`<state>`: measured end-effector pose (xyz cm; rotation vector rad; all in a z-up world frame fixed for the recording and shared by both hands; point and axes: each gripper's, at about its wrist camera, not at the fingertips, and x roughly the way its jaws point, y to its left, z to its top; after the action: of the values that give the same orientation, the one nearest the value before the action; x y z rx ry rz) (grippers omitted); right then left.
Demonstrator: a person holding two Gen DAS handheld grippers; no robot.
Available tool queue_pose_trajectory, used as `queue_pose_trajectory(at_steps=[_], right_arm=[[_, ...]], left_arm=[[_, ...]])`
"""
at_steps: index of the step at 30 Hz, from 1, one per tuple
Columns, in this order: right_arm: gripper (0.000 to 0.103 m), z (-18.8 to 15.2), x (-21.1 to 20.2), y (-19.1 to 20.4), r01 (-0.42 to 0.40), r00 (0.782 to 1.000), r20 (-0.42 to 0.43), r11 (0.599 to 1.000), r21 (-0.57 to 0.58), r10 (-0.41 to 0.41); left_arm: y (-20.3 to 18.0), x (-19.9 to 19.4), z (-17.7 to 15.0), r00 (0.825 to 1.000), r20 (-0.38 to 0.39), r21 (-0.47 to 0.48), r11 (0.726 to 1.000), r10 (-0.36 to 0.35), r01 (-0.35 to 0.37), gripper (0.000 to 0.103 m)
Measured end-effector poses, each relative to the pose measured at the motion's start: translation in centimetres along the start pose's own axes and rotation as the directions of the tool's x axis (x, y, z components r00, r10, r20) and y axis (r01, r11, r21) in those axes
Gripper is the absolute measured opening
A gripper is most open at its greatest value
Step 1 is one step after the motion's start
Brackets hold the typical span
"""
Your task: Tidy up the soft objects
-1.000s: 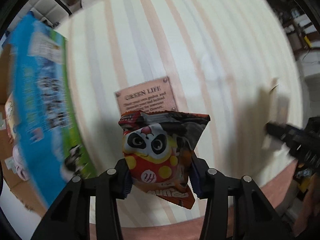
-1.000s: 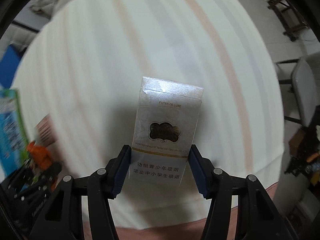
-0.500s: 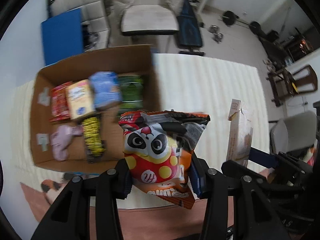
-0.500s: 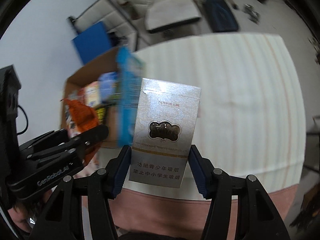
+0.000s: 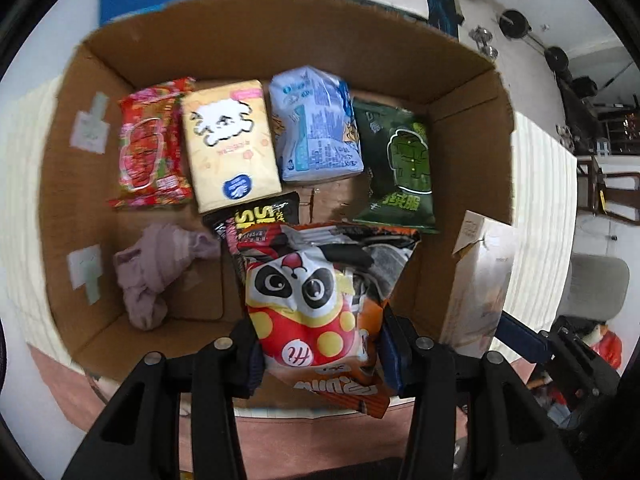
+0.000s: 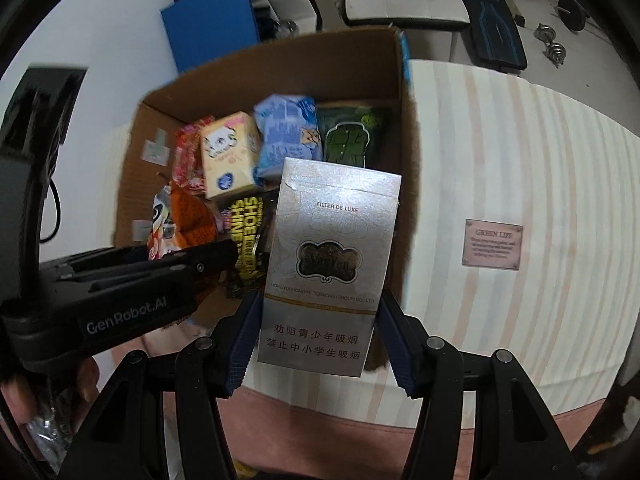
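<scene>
My left gripper (image 5: pixel 320 352) is shut on a panda snack bag (image 5: pixel 320 304) and holds it above the near part of an open cardboard box (image 5: pixel 280 36). The box holds a red packet (image 5: pixel 150 144), a yellow tissue pack (image 5: pixel 230 144), a pale blue pack (image 5: pixel 316 128), a green snack bag (image 5: pixel 400 168), a black and yellow packet (image 5: pixel 260 212) and a pink cloth (image 5: pixel 156 268). My right gripper (image 6: pixel 320 340) is shut on a silver cigarette pack (image 6: pixel 332 264), held over the box's right wall (image 6: pixel 406 128). The pack also shows in the left wrist view (image 5: pixel 480 284).
The box stands on a table with a striped cream cloth (image 6: pixel 500 160). A small pink plaque (image 6: pixel 493 245) lies on the cloth right of the box. A blue board (image 6: pixel 216 20), a bench and dumbbells stand on the floor beyond.
Both grippers have swung from above the striped cloth to over the open box, each still holding its item. The box now fills the left wrist view.
</scene>
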<state>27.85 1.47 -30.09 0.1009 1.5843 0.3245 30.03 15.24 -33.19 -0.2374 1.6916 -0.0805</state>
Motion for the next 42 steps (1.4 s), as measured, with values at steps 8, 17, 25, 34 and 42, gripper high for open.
queue_pose_trajectory(at_steps=[8, 17, 25, 34, 42], right_arm=[[0.06, 1.2, 2.7, -0.2, 0.064, 0.998, -0.024, 0.998, 0.012, -0.064], [0.076, 1.2, 3.6, -0.5, 0.125, 0.99, -0.067, 0.992, 0.022, -0.124], [0.093, 0.4, 2.2, 0.6, 0.161, 0.986, -0.039, 0.987, 0.016, -0.161], [0.093, 0.1, 1.3, 1.0, 0.189, 0.982, -0.013, 0.982, 0.008, -0.189], [0.093, -0.3, 0.5, 0.7, 0.18, 0.984, 0.009, 0.983, 0.024, -0.18]], left_arm=[[-0.9, 1.7, 1.0, 0.999, -0.026, 0.053, 0.998, 0.035, -0.034, 0.044], [-1.6, 2.5, 0.7, 0.998, -0.032, 0.081, 0.995, 0.058, -0.055, 0.079], [-1.7, 1.0, -0.5, 0.995, 0.017, 0.11, 0.989, 0.098, -0.1, 0.097], [-0.8, -0.5, -2.1, 0.994, 0.045, 0.09, 0.991, 0.099, -0.103, 0.102], [0.3, -2.4, -3.7, 0.993, 0.08, 0.049, 0.994, 0.092, -0.096, 0.102]])
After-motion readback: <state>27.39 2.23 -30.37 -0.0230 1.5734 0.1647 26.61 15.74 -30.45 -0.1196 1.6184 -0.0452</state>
